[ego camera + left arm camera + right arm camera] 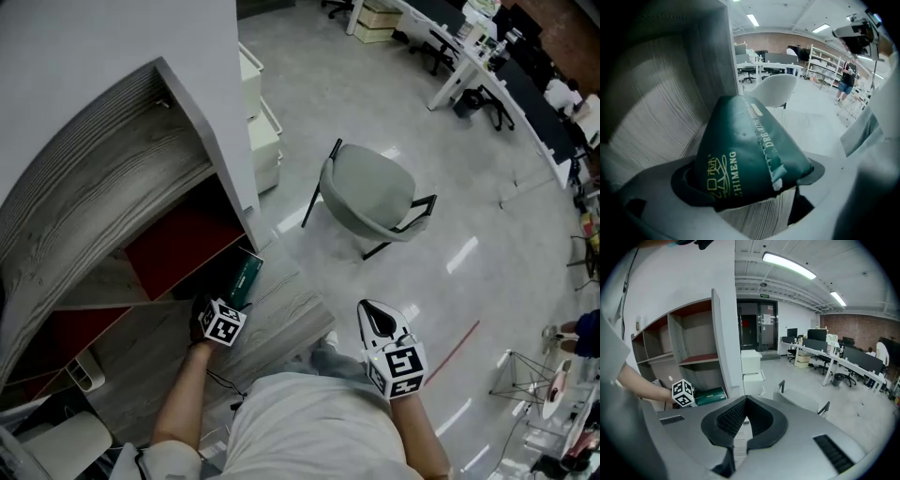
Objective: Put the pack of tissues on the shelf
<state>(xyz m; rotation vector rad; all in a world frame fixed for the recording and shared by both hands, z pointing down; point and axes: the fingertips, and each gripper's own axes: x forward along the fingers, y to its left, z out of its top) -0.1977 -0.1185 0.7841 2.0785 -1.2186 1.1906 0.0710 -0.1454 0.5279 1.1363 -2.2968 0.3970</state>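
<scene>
Nearly done, by my reading: the pack of tissues [745, 150] is at the shelf [94, 197] but not yet let go. The left gripper [231, 302] holds it, its fingers [682, 180] clamped on the near end, one on each side. The rest of the pack juts forward beyond the fingertips. Below the fingers lies the wood-grain shelf board [759, 215], and a pale shelf wall rises to their left. From the right gripper view the pack looks level and low in the bottom compartment. I cannot tell whether it fully rests on the board. What seems left is to settle it, let go and draw back.

The pack is a soft, dark green wrapper with gold lettering and a perforated tear strip along its top face. It dents slightly where it is squeezed.

The right gripper [377, 321] hangs well apart from the shelf, its fingers [726, 420] pressed together with nothing between them.
</scene>
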